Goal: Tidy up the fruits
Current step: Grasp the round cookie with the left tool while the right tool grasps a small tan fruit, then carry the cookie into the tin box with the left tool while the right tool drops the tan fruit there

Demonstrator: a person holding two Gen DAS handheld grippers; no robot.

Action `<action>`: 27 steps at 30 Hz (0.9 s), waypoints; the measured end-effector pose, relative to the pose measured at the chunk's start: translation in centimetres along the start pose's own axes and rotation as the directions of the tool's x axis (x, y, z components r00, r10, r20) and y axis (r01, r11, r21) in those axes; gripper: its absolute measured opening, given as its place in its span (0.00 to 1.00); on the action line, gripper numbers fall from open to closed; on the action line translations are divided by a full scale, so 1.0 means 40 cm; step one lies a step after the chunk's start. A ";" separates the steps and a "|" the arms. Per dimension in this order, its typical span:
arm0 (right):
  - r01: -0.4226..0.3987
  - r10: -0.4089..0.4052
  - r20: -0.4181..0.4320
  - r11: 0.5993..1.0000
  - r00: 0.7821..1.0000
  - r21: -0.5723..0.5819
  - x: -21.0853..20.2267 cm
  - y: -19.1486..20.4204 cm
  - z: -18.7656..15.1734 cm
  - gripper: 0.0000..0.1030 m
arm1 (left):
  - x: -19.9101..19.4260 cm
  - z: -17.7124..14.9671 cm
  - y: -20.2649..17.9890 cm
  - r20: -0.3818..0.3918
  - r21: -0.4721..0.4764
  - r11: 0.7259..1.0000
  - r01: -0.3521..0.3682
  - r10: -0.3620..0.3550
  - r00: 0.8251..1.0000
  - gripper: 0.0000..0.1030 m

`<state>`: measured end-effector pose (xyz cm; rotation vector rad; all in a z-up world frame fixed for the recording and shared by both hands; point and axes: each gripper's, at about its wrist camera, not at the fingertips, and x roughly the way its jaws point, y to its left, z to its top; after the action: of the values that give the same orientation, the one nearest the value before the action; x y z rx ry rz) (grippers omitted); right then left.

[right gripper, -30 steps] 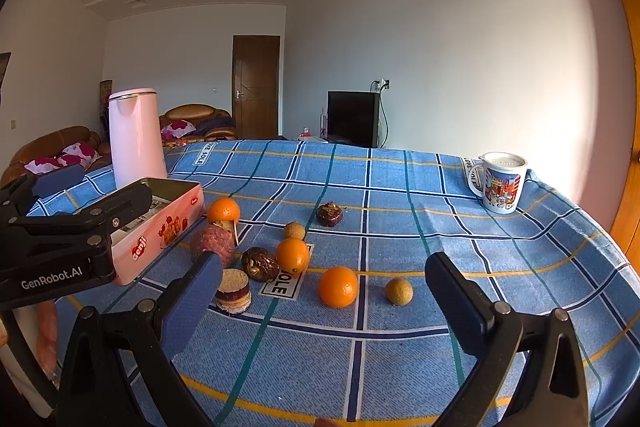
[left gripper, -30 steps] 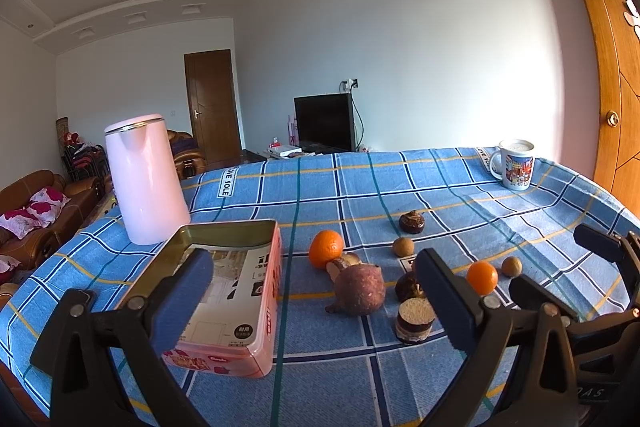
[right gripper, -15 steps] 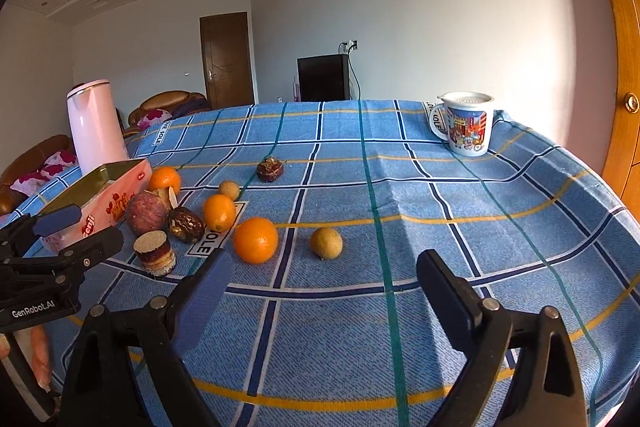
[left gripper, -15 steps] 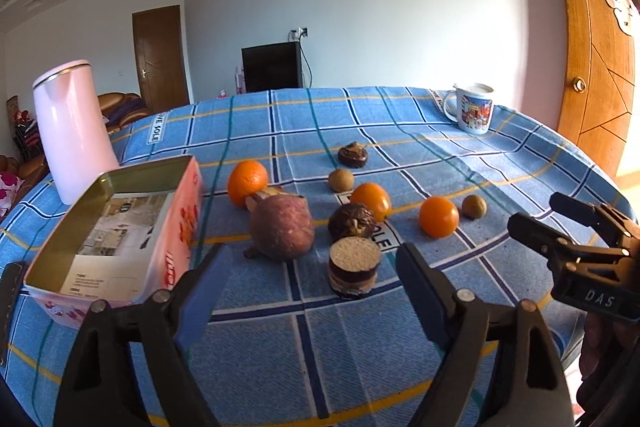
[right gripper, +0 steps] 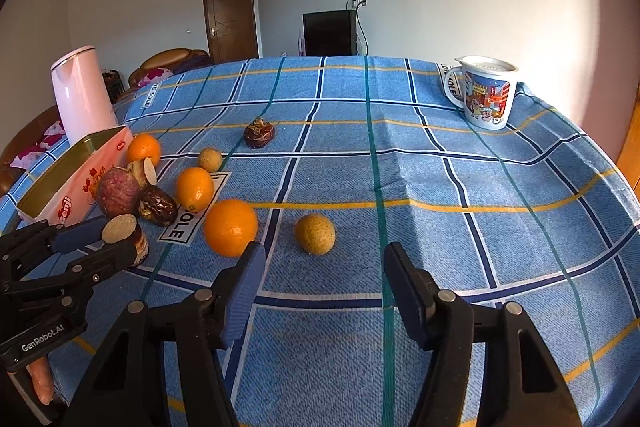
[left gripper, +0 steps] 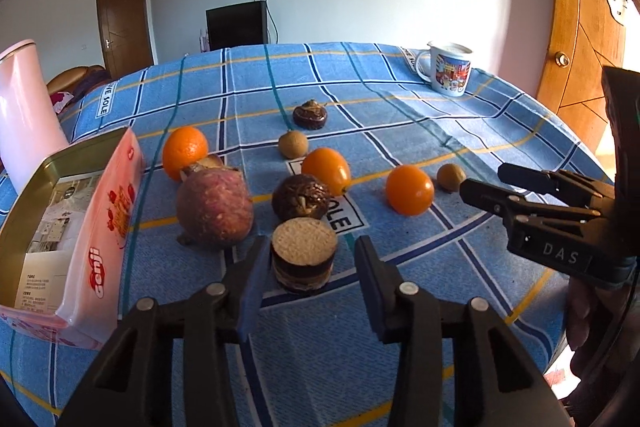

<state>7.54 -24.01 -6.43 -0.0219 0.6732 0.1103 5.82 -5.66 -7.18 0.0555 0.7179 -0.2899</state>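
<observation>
Task judged barely begun: tin box (left gripper: 72, 227) holds no fruit. Oranges (left gripper: 409, 189), brown fruits and cut root piece (left gripper: 304, 254) lie scattered on counter (right gripper: 400, 167). Left claw (left gripper: 308, 283) held apart, bracketing root piece; right claw (right gripper: 322, 279) apart, empty.

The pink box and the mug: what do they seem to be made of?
The pink box looks like printed tinplate: its inner walls and rim show a dull gold metallic sheen, and the outside is glossy. The mug looks like glazed ceramic or enamelled metal, given its shiny white surface with a colourful print; which one cannot be told. Its lid looks like matte grey metal.
</observation>
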 end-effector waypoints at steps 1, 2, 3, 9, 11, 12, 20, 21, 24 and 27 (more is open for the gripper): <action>-0.006 0.006 -0.022 1.000 1.000 -0.002 0.012 -0.001 0.007 0.59 | 0.005 0.003 0.002 -0.008 -0.002 1.000 0.005 -0.005 1.000 0.43; -0.010 0.009 -0.043 1.000 0.999 -0.005 0.025 -0.002 0.015 0.57 | 0.010 0.005 0.003 -0.014 -0.004 1.000 0.008 -0.008 1.000 0.42; -0.012 0.012 -0.065 1.000 0.998 -0.008 0.039 -0.003 0.022 0.56 | 0.013 0.006 0.004 -0.016 -0.007 1.000 0.009 -0.009 1.000 0.39; -0.064 0.064 -0.136 0.998 0.989 0.002 0.096 -0.019 0.040 0.28 | 0.011 0.006 0.017 -0.009 -0.030 0.999 0.035 -0.036 0.999 0.35; -0.076 0.076 -0.131 0.997 0.988 0.003 0.093 -0.023 0.035 0.27 | 0.005 0.005 0.018 0.001 -0.030 0.999 0.038 -0.038 0.999 0.35; -0.083 0.083 -0.120 0.997 0.989 0.007 0.088 -0.024 0.033 0.27 | -0.002 0.004 0.020 0.017 -0.033 0.999 0.036 -0.036 0.999 0.35; -0.072 0.073 0.041 0.997 0.996 -0.020 0.019 -0.008 0.035 0.26 | -0.097 0.017 0.070 0.157 -0.058 0.998 -0.038 0.046 0.987 0.35; -0.079 0.080 0.061 0.997 0.995 -0.022 0.010 -0.004 0.036 0.26 | -0.107 0.021 0.080 0.168 -0.063 0.997 -0.045 0.056 0.984 0.35; -0.105 0.110 0.116 0.993 0.987 -0.045 -0.017 0.022 0.046 0.26 | -0.134 0.027 0.113 0.197 -0.081 0.994 -0.078 0.093 0.976 0.35; -0.143 0.154 0.157 0.987 0.976 -0.077 -0.043 0.059 0.060 0.26 | -0.158 0.033 0.151 0.220 -0.105 0.988 -0.110 0.131 0.967 0.35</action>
<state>7.44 -21.70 -3.45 -0.0250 0.5071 0.2754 3.86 1.49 -2.33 -0.0219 0.4978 -0.1433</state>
